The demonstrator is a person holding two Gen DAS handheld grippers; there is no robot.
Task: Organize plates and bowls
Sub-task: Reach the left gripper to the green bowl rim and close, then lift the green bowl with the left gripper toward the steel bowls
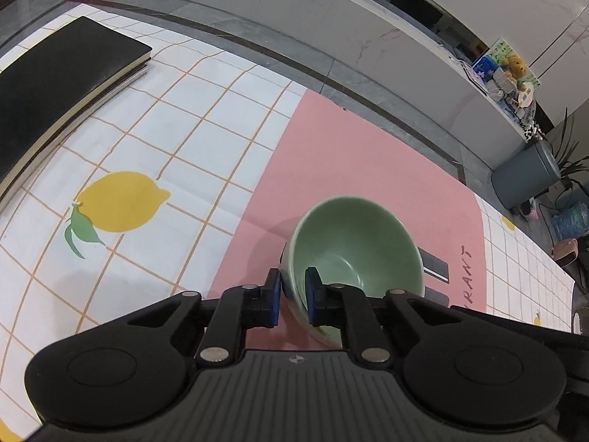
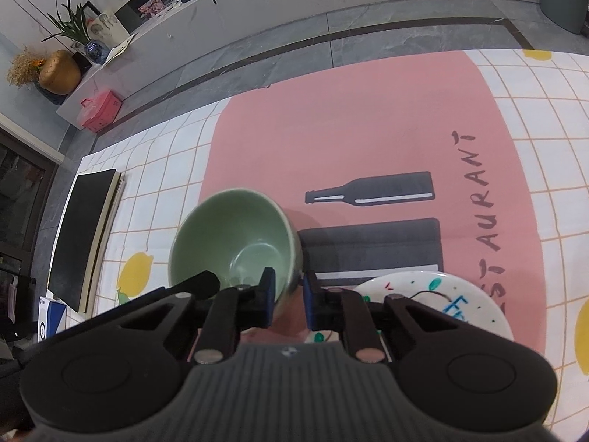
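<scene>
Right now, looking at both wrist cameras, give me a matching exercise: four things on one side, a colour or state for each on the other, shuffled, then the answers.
Things:
1. green bowl
2. white plate
3. lemon print
4. black pad

Descriptions:
A. yellow, printed on the checked cloth
B. rim clamped by both grippers
C. dark slab at the cloth's far left
D. speckled, with blue lettering, beside the bowl

Pairs: 1-B, 2-D, 3-A, 4-C

Even, soft indoor light; faint shadows beside the green bowl [image 1: 353,254] — sharp centre, strong fisheye bending and dark corners.
</scene>
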